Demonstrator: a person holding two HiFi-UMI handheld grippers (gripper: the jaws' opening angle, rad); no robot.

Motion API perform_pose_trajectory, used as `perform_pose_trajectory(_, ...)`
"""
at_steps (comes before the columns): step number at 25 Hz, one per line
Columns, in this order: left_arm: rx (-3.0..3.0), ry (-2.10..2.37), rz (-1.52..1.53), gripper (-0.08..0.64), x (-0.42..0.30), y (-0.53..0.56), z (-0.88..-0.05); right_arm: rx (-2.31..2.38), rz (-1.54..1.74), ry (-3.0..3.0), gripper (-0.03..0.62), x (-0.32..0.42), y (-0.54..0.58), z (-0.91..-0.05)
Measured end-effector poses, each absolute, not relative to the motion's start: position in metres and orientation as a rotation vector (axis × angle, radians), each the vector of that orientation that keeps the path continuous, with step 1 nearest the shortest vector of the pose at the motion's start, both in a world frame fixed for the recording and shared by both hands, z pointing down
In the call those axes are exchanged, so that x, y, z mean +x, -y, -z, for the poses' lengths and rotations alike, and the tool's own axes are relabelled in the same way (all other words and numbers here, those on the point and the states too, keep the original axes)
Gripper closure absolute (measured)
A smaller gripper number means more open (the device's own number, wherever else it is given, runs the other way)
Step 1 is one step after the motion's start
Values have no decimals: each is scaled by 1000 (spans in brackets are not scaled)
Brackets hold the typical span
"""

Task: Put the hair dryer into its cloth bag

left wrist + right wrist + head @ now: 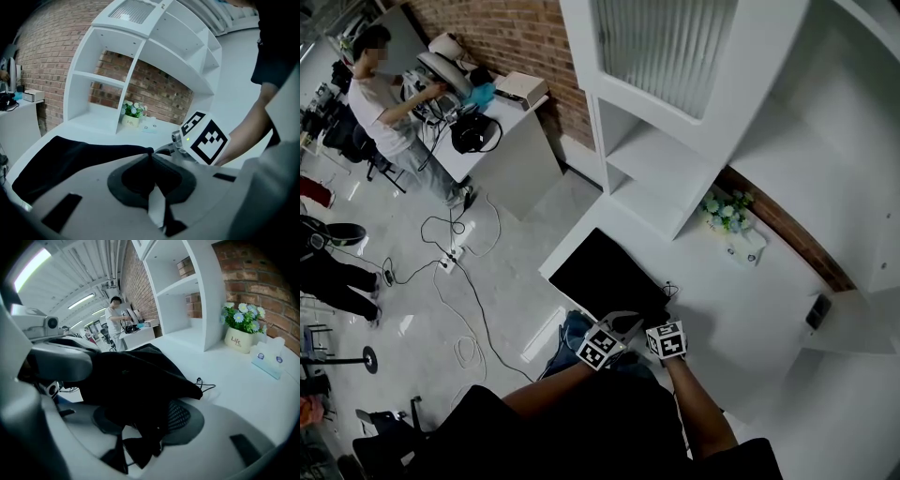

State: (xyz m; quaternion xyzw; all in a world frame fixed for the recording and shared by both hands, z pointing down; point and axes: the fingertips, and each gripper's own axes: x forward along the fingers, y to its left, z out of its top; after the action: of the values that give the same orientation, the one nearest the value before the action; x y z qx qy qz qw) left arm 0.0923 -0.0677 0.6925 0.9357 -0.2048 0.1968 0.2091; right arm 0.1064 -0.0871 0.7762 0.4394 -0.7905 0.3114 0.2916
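The left gripper [149, 152] pinches an edge of the cloth bag [70, 157] at its tips; the right gripper [145, 401] clamps bunched fabric. Soft, limp and light, the bag is probably best held by its opening hem.

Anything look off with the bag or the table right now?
Nothing damaged or spilled. The cloth bag lies on the white table, its near edge bunched in the left gripper and right gripper. No hair dryer shows in any view.
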Motion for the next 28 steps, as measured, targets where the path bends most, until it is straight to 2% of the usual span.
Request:
perform_pose_trajectory(8,2595,570,-553,526,86,71,-694,1152,-864,2055,384,106,84,-801)
perform_pose_trajectory(22,2528,621,-530,526,80,83,-701,1131,-808,2066,334,132,49,-787)
perform_pose_trajectory(28,2523,620,-543,526,83,78,-702,1060,-775,2001,337,129,42,-803)
